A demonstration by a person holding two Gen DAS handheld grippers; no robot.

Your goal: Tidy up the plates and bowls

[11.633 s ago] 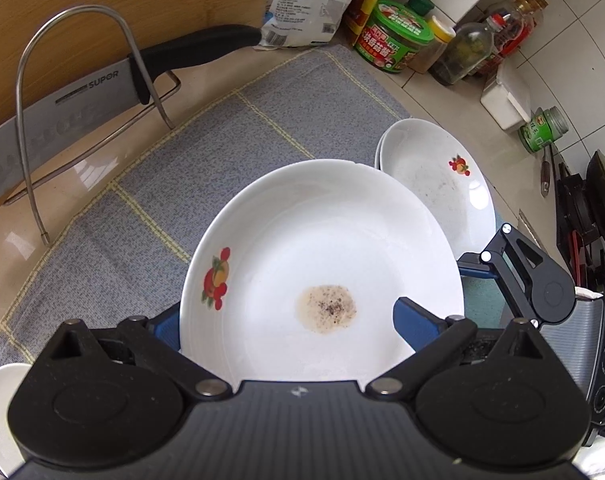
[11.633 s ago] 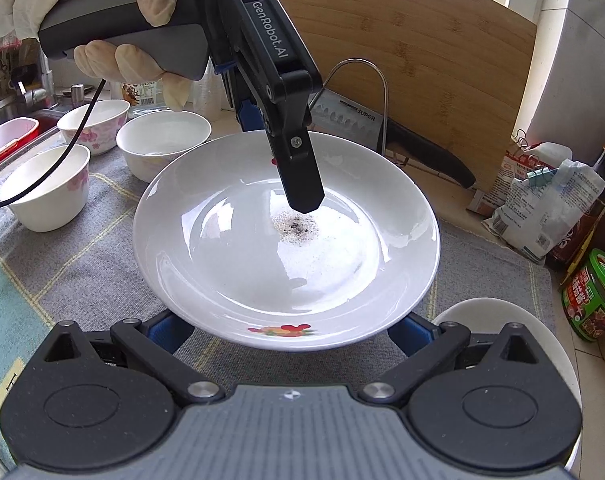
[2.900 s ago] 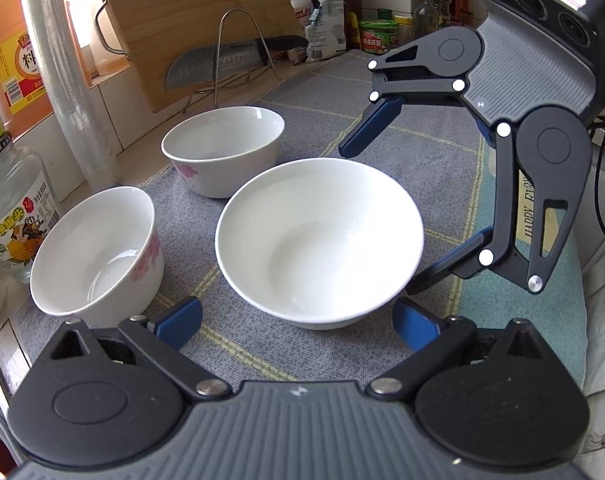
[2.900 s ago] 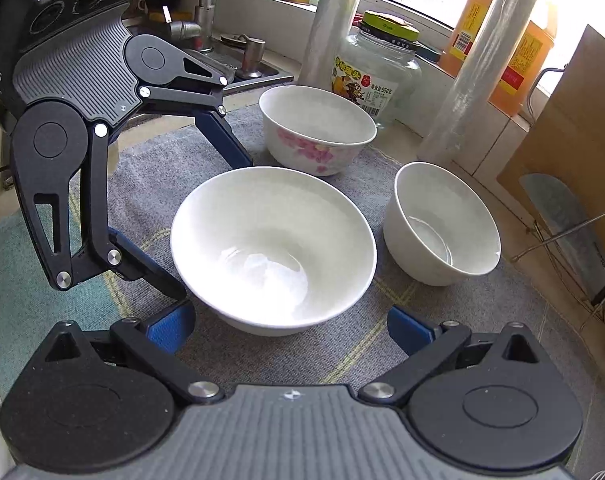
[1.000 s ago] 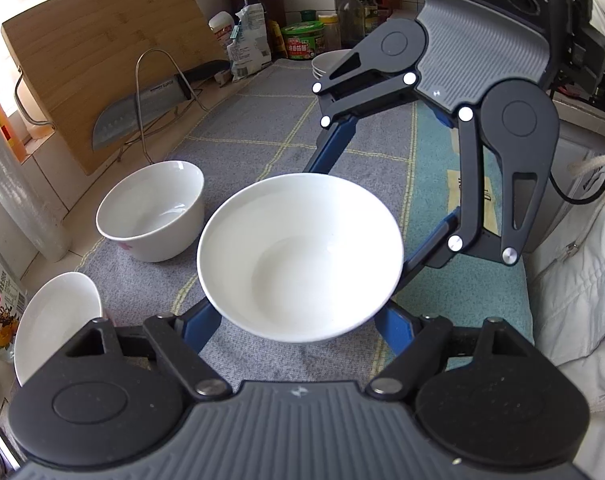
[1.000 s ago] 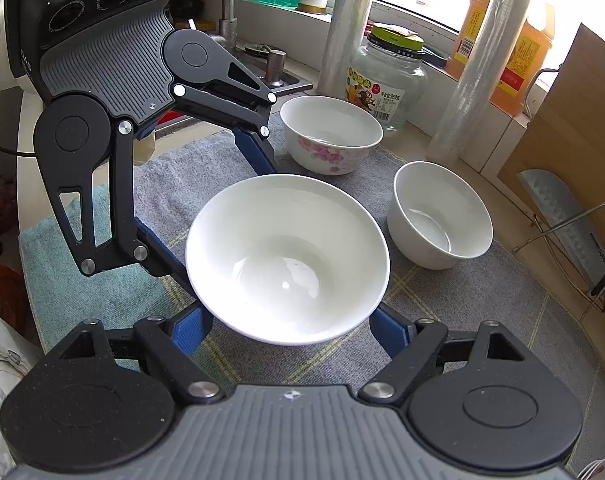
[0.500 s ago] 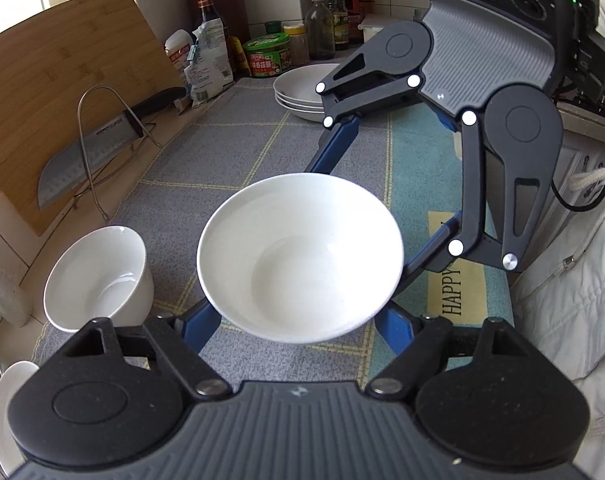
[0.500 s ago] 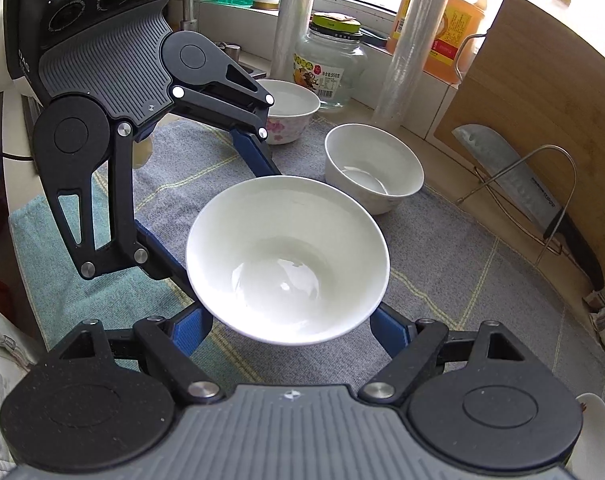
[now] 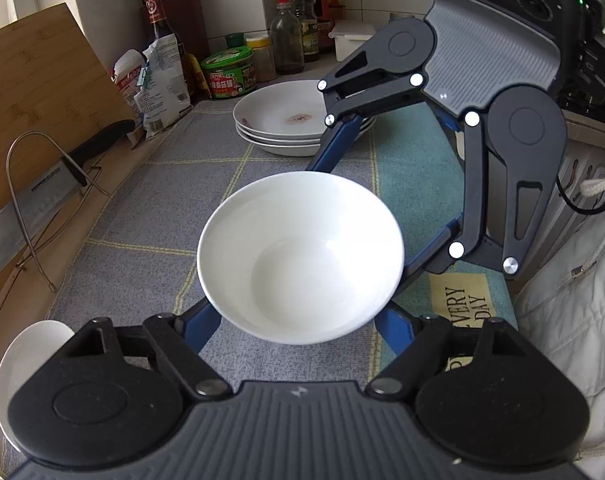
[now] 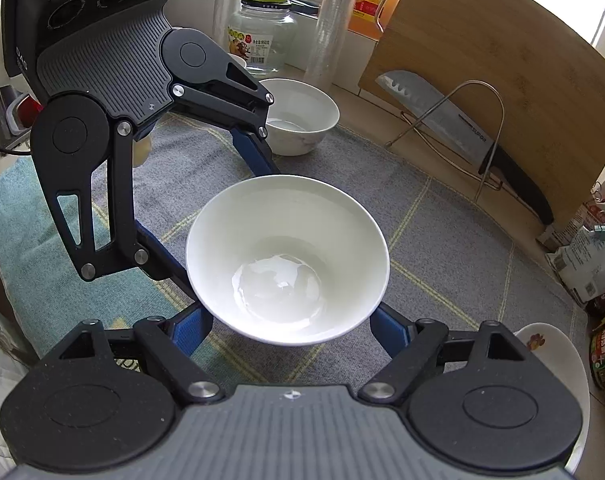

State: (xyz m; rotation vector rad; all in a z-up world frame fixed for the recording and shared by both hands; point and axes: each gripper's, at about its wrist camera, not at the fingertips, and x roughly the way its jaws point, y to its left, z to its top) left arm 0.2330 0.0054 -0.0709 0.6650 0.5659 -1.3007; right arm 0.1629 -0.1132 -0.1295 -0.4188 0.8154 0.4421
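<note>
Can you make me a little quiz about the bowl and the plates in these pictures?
1. True or false: both the left hand-held gripper and the right hand-held gripper grip the white bowl.
2. How many plates are in the plate stack?
3. The cleaver rests on: A) a wire rack, B) the plate stack, C) the bowl.

Key: 1 true; 2 three; 3 A.

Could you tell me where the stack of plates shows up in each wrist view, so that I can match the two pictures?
Left wrist: the stack of plates sits at upper centre, on the grey mat beyond the held bowl.
Right wrist: only one rim shows at the lower right edge, behind the tongs' housing.
Shared landmark: the cleaver on its wire stand against the wooden board.
</note>
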